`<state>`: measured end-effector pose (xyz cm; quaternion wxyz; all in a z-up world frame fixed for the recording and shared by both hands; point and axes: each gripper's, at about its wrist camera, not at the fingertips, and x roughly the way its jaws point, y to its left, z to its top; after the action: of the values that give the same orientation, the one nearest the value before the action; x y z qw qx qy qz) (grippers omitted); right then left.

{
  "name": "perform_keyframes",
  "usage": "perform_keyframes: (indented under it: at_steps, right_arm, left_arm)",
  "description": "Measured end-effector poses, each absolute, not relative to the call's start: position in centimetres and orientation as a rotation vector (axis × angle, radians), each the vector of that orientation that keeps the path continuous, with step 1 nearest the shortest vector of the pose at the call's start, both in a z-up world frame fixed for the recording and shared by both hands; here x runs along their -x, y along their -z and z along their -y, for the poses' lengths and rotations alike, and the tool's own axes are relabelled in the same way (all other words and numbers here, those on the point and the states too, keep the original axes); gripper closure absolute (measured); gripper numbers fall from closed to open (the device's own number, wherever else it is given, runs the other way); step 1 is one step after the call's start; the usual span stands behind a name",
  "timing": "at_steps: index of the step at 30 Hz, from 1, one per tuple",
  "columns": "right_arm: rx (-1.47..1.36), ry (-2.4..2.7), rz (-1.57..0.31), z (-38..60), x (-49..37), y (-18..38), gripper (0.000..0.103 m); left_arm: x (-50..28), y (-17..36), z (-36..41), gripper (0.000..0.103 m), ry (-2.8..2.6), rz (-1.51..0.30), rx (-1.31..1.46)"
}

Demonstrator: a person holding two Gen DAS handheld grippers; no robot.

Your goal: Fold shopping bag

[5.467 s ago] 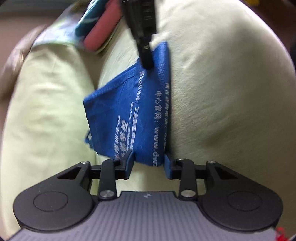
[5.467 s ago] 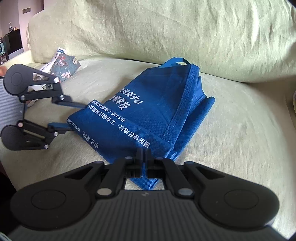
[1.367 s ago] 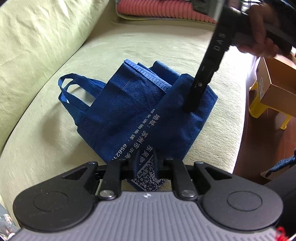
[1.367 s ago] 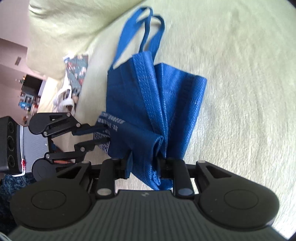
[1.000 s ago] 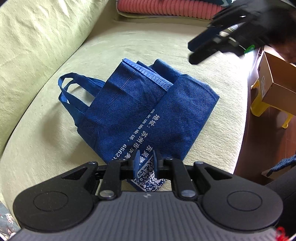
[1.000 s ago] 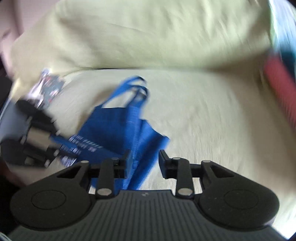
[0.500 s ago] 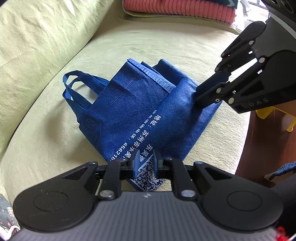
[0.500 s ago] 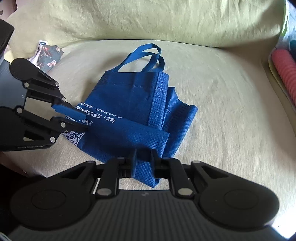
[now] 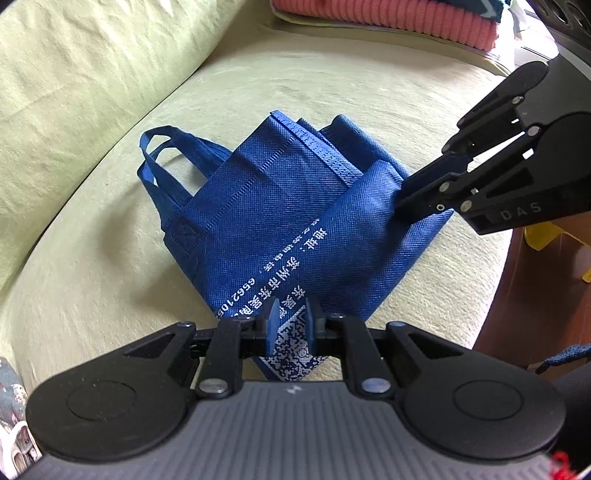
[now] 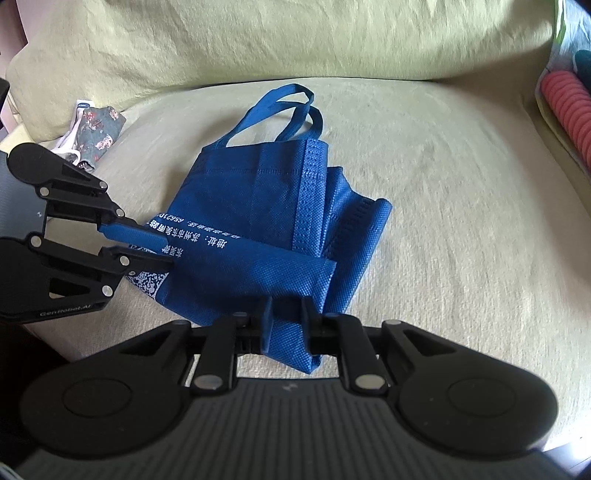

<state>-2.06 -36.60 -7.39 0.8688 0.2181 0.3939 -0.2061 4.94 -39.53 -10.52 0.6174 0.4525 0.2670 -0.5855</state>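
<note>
A blue shopping bag (image 9: 295, 206) with white print lies partly folded on a pale green sofa seat (image 9: 92, 280), its two handles (image 9: 162, 155) pointing toward the backrest. My left gripper (image 9: 291, 319) is shut on the printed bottom corner of the bag. In the right wrist view the same bag (image 10: 258, 206) lies flat, and my right gripper (image 10: 286, 317) is shut on the other near corner of the folded edge. Each gripper shows in the other's view: the right gripper (image 9: 406, 199) at the bag's right corner, the left gripper (image 10: 147, 247) at its left.
The sofa backrest (image 10: 280, 40) rises behind the bag. A pink ribbed cloth (image 9: 388, 14) lies at the seat's far end. A floral cloth (image 10: 96, 129) sits at the left by the backrest. Beyond the seat's front edge is brown floor (image 9: 535, 295) with a yellow object (image 9: 554, 236).
The right gripper swung away from the bag, came back down and closed on the bag's near corner. The left gripper kept its hold on the printed corner and stayed in place.
</note>
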Motion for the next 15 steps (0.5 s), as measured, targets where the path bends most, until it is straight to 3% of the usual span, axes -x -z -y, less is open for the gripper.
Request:
perform_keyframes:
  at_steps: [3, 6, 10, 15]
  right_arm:
    - [-0.473, 0.447, -0.824, 36.8, 2.1, 7.5, 0.086]
    - [-0.514, 0.485, -0.822, 37.3, 2.5, 7.9, 0.063]
    - [-0.614, 0.484, -0.762, 38.0, 3.9, 8.6, 0.064]
    - [-0.499, 0.541, -0.790, 36.2, 2.9, 7.7, 0.066]
  left_arm:
    - [-4.8, 10.5, 39.4, 0.089, 1.340, -0.607, -1.037]
    - [-4.7, 10.7, 38.8, 0.089, 1.341, -0.595, -1.012]
    - [-4.4, 10.8, 38.5, 0.091, 1.360, -0.586, -1.000]
    - [-4.2, 10.9, 38.4, 0.097, 1.386, -0.575, -1.003]
